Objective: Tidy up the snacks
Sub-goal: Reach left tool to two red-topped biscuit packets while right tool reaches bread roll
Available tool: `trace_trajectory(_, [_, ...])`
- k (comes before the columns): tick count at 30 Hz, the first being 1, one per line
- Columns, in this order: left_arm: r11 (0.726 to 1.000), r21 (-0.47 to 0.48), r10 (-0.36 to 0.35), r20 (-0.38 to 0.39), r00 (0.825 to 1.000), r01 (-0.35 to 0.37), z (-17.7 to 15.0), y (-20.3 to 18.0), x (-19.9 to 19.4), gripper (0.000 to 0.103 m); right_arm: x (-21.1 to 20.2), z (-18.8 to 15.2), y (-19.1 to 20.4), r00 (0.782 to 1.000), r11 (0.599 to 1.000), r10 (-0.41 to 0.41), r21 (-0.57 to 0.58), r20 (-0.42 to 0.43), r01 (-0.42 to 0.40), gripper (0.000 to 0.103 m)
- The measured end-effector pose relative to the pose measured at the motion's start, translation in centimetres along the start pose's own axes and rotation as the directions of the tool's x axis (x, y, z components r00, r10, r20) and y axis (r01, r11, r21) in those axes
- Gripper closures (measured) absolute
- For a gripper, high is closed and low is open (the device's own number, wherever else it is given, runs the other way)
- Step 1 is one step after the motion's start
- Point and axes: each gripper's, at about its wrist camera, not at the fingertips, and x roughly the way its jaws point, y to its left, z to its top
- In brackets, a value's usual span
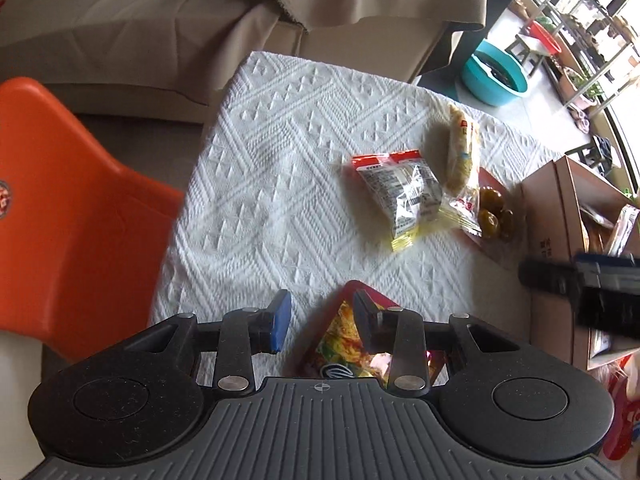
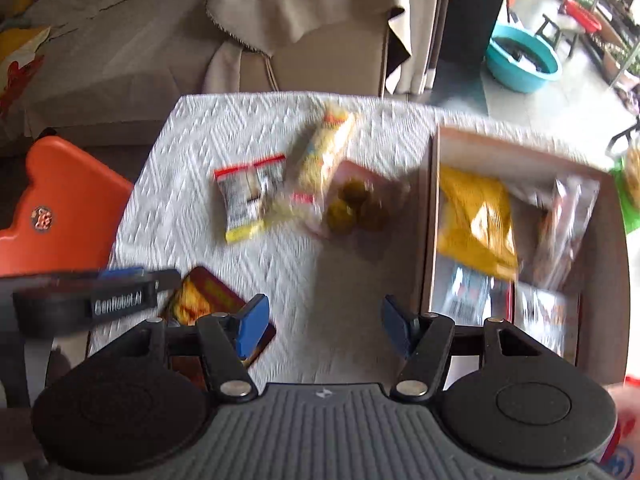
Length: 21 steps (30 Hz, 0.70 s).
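My left gripper [image 1: 322,316] is open and points down at the near edge of the white tablecloth [image 1: 280,152]. A red and yellow snack packet [image 1: 346,340] lies flat under its right finger, not gripped. Farther right lie a clear packet with a red top [image 1: 400,196], a long pale yellow packet [image 1: 462,152] and a pack of green fruits [image 1: 492,208]. My right gripper [image 2: 324,324] is open over bare cloth, just left of a cardboard box [image 2: 516,152]. The box holds a yellow bag [image 2: 476,224] and other packets. The right wrist view is blurred.
An orange chair [image 1: 60,220] stands to the left of the table. A beige sofa with a draped cloth [image 1: 160,40] is behind it. A teal basin [image 1: 494,76] sits on the floor at the back right, with shelves beyond.
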Motion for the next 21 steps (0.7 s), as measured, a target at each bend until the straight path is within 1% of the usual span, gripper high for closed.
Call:
trace_trajectory(2, [1.000,-0.001,-0.020,-0.007,1.000,0.020,-0.1,0.7,0.1,0.064,1.5,3.0,0.6,0.999,0.999,-0.023,-0.029,0.026,0.023,0.038])
trace_trajectory(6, [0.998,-0.021,-0.053,-0.028,0.998,0.053,-0.3,2.0,0.4,0.065,5.1,7.8,1.0,1.000,1.000,-0.001,0.001,0.026,0.001,0.036])
trace_trajectory(9, [0.998,-0.033,-0.061,-0.034,0.998,0.059,-0.6,2.9,0.3,0.065,8.2,9.5,1.6,0.997,0.998,-0.069,-0.011,0.019,0.070,0.036])
trace_trajectory(10, [0.997,-0.037,-0.062,-0.037,0.997,0.061,-0.7,3.1,0.3,0.065,9.1,9.6,1.9,0.996,0.996,-0.087,-0.021,0.022,0.087,0.036])
trace_trajectory(12, [0.997,-0.043,-0.061,-0.043,0.997,0.059,-0.8,3.6,0.2,0.065,10.4,9.5,2.0,0.996,0.996,-0.084,-0.016,0.005,0.084,0.037])
trace_trajectory(13, [0.997,-0.044,-0.060,-0.045,0.997,0.058,-0.9,3.7,0.2,0.065,10.8,9.3,1.9,0.998,0.998,-0.060,0.006,-0.016,0.060,0.045])
trace_trajectory(14, [0.997,-0.047,-0.060,-0.049,0.997,0.058,-0.9,3.9,0.2,0.065,10.7,9.0,1.7,0.999,0.999,-0.035,0.028,-0.017,0.036,0.055])
trace_trajectory(15, [0.997,-0.052,-0.063,-0.054,0.997,0.060,-0.8,4.1,0.3,0.065,10.4,8.7,1.8,1.000,0.999,-0.008,0.033,-0.026,0.009,0.062])
trace_trajectory(17, [0.996,-0.063,-0.071,-0.062,0.996,0.067,-0.7,4.2,0.5,0.065,9.6,7.6,2.2,0.999,1.000,0.017,0.012,-0.046,-0.017,0.070])
trace_trajectory(19, [0.995,-0.066,-0.079,-0.064,0.995,0.075,-0.5,4.1,0.6,0.065,8.6,6.0,2.4,0.997,0.999,0.038,-0.008,-0.063,-0.039,0.073])
trace_trajectory(21, [0.995,-0.057,-0.088,-0.062,0.994,0.085,-0.3,3.6,0.7,0.064,7.9,4.2,2.3,0.993,0.997,0.071,0.000,-0.095,-0.071,0.074])
